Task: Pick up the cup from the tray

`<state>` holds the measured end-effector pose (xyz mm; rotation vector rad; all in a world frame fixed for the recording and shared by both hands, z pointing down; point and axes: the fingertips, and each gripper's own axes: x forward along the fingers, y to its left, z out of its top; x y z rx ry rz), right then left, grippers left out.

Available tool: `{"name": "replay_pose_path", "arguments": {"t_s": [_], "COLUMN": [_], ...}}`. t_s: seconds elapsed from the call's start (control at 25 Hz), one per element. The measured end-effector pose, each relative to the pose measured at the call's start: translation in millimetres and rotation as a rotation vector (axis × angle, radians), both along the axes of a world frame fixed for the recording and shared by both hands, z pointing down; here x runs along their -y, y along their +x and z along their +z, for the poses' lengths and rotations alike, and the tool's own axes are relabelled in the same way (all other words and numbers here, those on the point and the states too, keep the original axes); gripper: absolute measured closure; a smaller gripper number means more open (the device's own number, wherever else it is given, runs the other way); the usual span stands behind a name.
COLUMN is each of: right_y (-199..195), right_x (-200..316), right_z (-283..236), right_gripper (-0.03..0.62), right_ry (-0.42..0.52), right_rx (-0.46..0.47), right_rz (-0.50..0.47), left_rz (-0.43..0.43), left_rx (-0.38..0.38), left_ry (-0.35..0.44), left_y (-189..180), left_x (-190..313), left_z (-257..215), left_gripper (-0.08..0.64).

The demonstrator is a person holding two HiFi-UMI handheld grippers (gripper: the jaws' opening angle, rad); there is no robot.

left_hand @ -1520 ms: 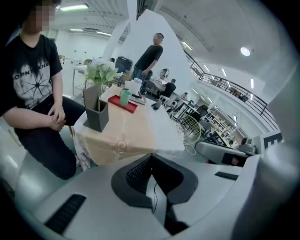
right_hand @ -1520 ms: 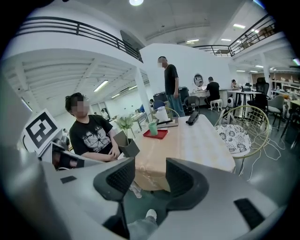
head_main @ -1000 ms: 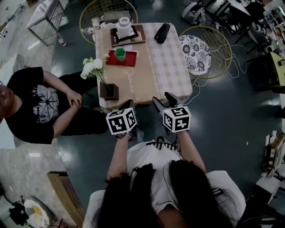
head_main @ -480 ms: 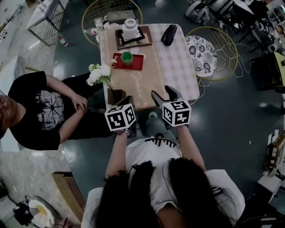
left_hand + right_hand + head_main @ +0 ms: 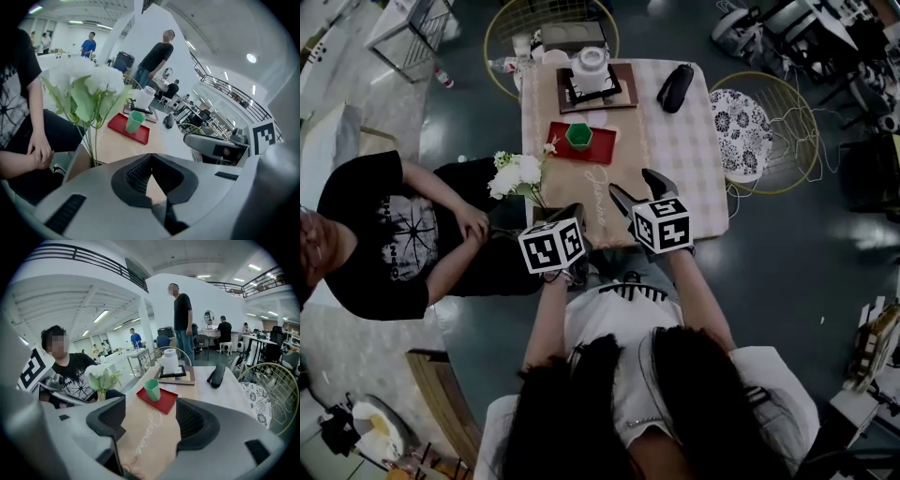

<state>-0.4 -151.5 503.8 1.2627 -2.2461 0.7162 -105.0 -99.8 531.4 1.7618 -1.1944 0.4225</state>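
- The green cup (image 5: 578, 136) stands upright on the red tray (image 5: 602, 150), which lies on the left half of the table (image 5: 675, 169), about midway between the near and far edges.
- The left gripper (image 5: 572, 214) hovers at the table's near edge. In the left gripper view its jaws meet at the tips, with nothing between them.
- The right gripper (image 5: 636, 187) is over the near edge, just beside the left one. Its jaws stand well apart and are opening, and only the tan table runner (image 5: 150, 427) shows between them.
- Both grippers are well apart from the cup. The right gripper view looks along the runner toward it.
- White flowers (image 5: 517, 173) in a dark square vase (image 5: 546, 214) stand at the near left corner.
- A white roll (image 5: 591, 64) sits on a dark framed board (image 5: 617, 94) by the far edge, and a black case (image 5: 676, 86) lies near the far right corner.
- A person in a black T-shirt (image 5: 384, 234) sits off the left edge.
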Motion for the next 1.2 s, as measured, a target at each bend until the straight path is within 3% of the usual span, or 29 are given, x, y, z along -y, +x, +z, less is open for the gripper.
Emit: {"name": "replay_pose_path", "arguments": {"t_s": [0.52,0.72,1.2], "right_y": [-64,-83,-110], "right_x": [94,112,137], "right_z": [35,58,114], "right_gripper": [0.241,0.236,0.236], "right_ry": [-0.062,-0.099,-0.171], "right_rx": [-0.054,-0.095,-0.225], "right_rz": [-0.205,-0.274,-0.367], "left_rz": [-0.122,-0.190,-0.248], "left_rx": [-0.005,-0.050,-0.042], "left_ry": [-0.077,-0.125,-0.183], "left_y": [-9,-9,-14], "left_x": [45,49,58], "left_z": [11,17,32], "left_gripper": [0.552,0.551,0.552]}}
